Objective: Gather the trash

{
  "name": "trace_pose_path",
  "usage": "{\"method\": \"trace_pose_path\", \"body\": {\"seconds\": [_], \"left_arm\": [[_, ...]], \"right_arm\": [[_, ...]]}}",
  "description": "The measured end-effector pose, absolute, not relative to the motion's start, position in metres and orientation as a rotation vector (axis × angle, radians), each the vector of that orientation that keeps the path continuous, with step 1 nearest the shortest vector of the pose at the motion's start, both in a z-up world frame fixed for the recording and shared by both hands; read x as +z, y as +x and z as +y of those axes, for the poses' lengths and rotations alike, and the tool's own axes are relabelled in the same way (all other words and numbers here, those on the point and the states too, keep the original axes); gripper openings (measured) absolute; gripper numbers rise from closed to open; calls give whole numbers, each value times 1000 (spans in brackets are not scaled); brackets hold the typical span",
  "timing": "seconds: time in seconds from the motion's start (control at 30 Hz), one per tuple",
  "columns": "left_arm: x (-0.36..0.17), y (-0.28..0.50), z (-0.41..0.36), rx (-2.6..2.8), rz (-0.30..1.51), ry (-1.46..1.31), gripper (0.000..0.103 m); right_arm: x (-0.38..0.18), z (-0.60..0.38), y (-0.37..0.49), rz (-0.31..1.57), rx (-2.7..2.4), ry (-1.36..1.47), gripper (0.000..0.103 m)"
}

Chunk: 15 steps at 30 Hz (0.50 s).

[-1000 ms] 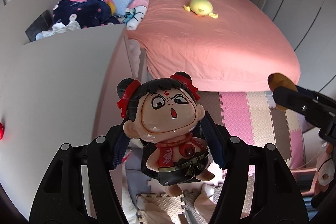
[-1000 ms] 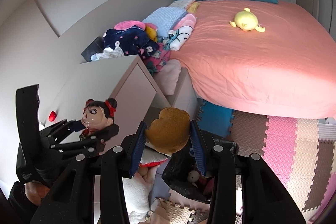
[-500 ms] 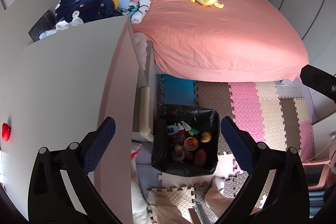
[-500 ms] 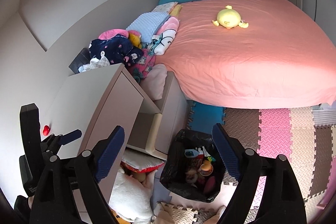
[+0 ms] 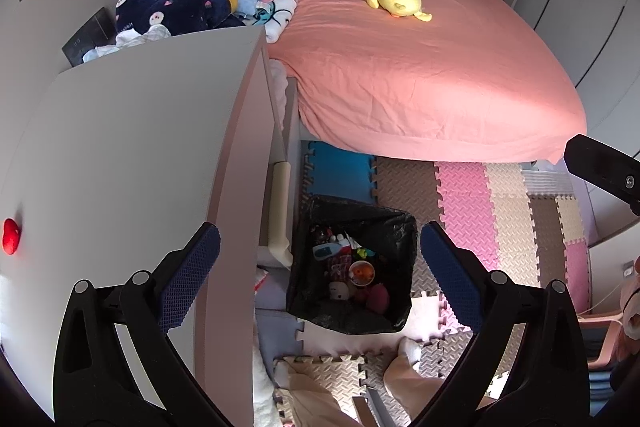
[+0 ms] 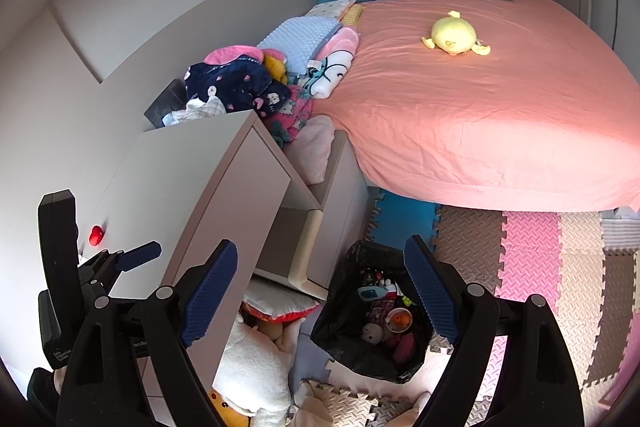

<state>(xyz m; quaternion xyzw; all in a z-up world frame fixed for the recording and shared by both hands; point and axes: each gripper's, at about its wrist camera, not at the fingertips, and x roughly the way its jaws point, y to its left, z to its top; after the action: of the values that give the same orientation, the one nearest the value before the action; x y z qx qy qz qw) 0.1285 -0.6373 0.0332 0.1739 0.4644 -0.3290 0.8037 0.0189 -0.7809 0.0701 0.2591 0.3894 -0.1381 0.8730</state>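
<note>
Black plastic lines the trash bin that fills the middle of my left wrist view, standing on the foam floor mats just beside the white cabinet. My left gripper hangs above it with its jaws spread wide, having just opened, and nothing sits between the blue pads. Inside the liner I can see a jumble of small toys and bits, among them a little round orange-and-white piece and a dark pink lump. A red button-like thing sits on the cabinet top at the far left, and a yellow plush lies on the pink bed.

From the right wrist, my right gripper is likewise parted and empty, its jaws also just opened, poised over the same bin. The left gripper shows at the left edge. White plush and a cushion lie on the floor under the cabinet's open shelf.

I judge whatever remains to collect is light: small hard plastic pieces could slip, so I'd pinch them across the widest firm part; soft plush gives, so I'd squeeze it mid-body. The thin liner would tear if snagged.
</note>
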Motion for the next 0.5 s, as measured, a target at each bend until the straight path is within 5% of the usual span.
{"method": "trace_pose_path", "body": {"seconds": [0.5], "left_arm": [[50, 142, -577, -621, 970, 289, 97]], "right_arm": [[93, -724, 59, 810, -117, 448, 86]]}}
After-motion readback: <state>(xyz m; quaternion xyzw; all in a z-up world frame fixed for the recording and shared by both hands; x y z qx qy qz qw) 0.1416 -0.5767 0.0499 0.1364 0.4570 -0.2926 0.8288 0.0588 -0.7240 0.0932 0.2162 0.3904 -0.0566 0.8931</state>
